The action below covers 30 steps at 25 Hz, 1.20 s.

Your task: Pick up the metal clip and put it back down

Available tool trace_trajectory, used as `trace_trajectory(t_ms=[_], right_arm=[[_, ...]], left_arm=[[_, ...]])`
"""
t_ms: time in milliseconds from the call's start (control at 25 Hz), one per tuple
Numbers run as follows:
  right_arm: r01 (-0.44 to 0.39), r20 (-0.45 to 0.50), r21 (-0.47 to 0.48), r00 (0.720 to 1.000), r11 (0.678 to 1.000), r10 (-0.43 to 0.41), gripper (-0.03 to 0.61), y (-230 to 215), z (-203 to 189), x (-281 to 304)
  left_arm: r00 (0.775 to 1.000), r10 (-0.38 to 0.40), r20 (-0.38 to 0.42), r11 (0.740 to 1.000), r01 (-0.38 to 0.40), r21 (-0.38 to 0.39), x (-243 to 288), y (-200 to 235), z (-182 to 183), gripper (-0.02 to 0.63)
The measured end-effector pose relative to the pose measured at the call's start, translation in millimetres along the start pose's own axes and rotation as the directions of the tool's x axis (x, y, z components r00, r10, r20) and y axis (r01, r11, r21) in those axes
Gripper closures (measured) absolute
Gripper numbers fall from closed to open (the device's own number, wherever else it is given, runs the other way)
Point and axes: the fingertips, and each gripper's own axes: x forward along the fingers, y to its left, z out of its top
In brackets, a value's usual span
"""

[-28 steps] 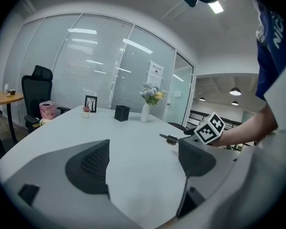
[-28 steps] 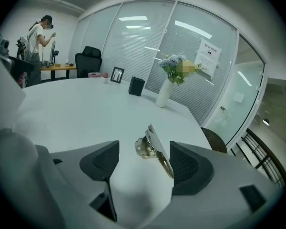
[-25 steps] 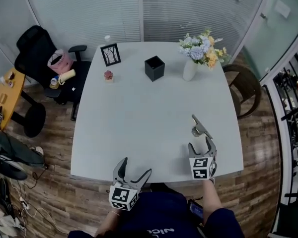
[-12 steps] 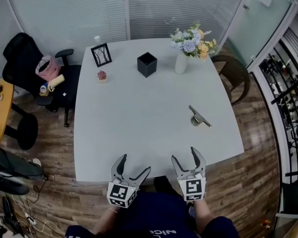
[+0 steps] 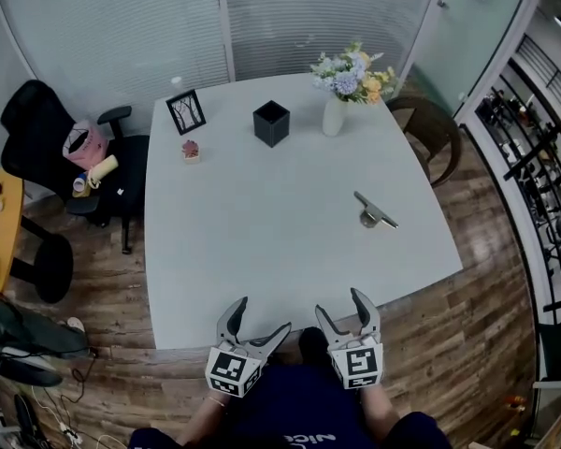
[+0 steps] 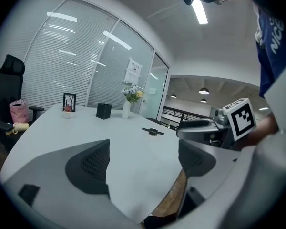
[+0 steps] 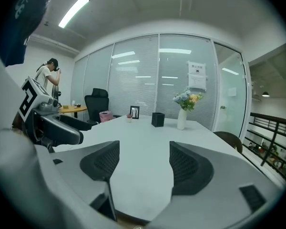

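Right gripper has pulled back from the clip to the near edge of the table, at lower centre of the head view.
Its jaws stand wide apart with only bare tabletop between them, so it has let go. The left gripper, just beside it at lower centre-left, is likewise spread and empty. The clip lies flat on the table at right of centre, well apart from both grippers and short of the right edge. The put-down looks done, so what remains is a clean retreat: keep both grippers low at the near edge, jaws slack, and swing nothing back across the right half of the table where it could knock the clip towards the edge.
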Motion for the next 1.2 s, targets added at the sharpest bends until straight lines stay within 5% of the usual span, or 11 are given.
trace_trajectory(t_ms=[120, 360, 480, 520, 600, 1200], right_arm=[[-0.007, 0.035, -0.004, 0.999, 1.0, 0.007, 0.261, -1, 8, -2], [-0.084, 0.068, 0.018, 0.994, 0.996, 0.082, 0.433, 7, 21, -4], [-0.111, 0.076, 0.01, 0.991, 0.994, 0.11, 0.487, 15, 23, -2], [-0.126, 0.074, 0.01, 0.989, 0.992, 0.125, 0.521, 19, 23, -2], [-0.157, 0.064, 0.013, 0.986, 0.988, 0.155, 0.569, 25, 20, -3], [-0.154, 0.024, -0.053, 0.988, 0.987, 0.156, 0.569, 36, 13, -4]], left_arm=[[0.999, -0.032, 0.019, 0.999, 0.032, -0.011, -1, -5, 5, 0.174], [0.995, -0.068, 0.07, 0.998, 0.067, 0.005, -5, -15, 18, 0.367], [0.997, -0.05, 0.055, 0.998, 0.048, 0.047, -7, -14, 15, 0.591], [0.997, -0.051, 0.05, 0.998, 0.048, 0.05, -7, -14, 13, 0.611], [0.996, -0.067, 0.051, 0.997, 0.065, 0.035, -8, -16, 12, 0.611], [0.994, -0.103, 0.046, 0.994, 0.102, 0.031, -9, -18, 12, 0.611]])
